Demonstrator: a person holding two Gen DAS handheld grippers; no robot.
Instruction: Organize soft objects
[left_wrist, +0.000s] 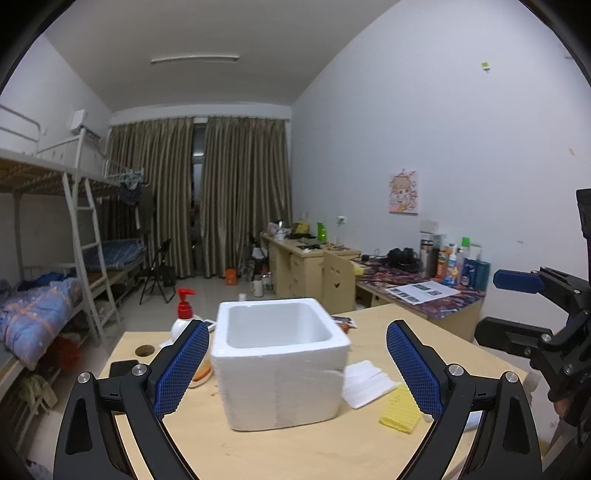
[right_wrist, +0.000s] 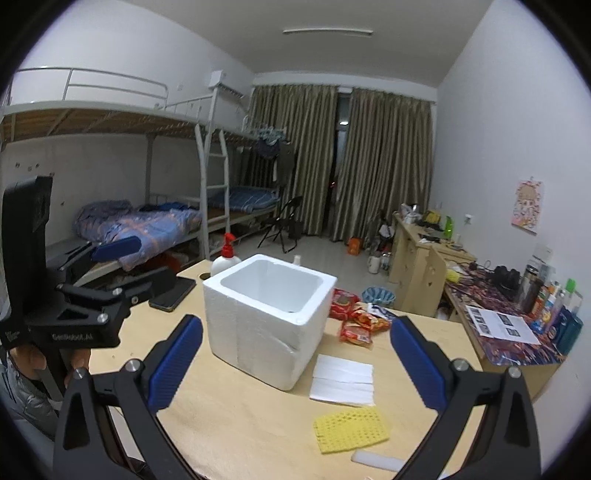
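A white foam box stands open and empty-looking in the middle of the wooden table. To its right lie a folded white cloth and a yellow mesh sponge cloth, with a white foam strip nearer me. My left gripper is open and empty, in front of the box. My right gripper is open and empty, above the table before the box and cloths. Each gripper also shows in the other's view, the right one and the left one.
A red-pump lotion bottle, a black phone and a table hole are left of the box. Red snack packets lie behind it. Desks with bottles line the right wall; bunk beds stand at left.
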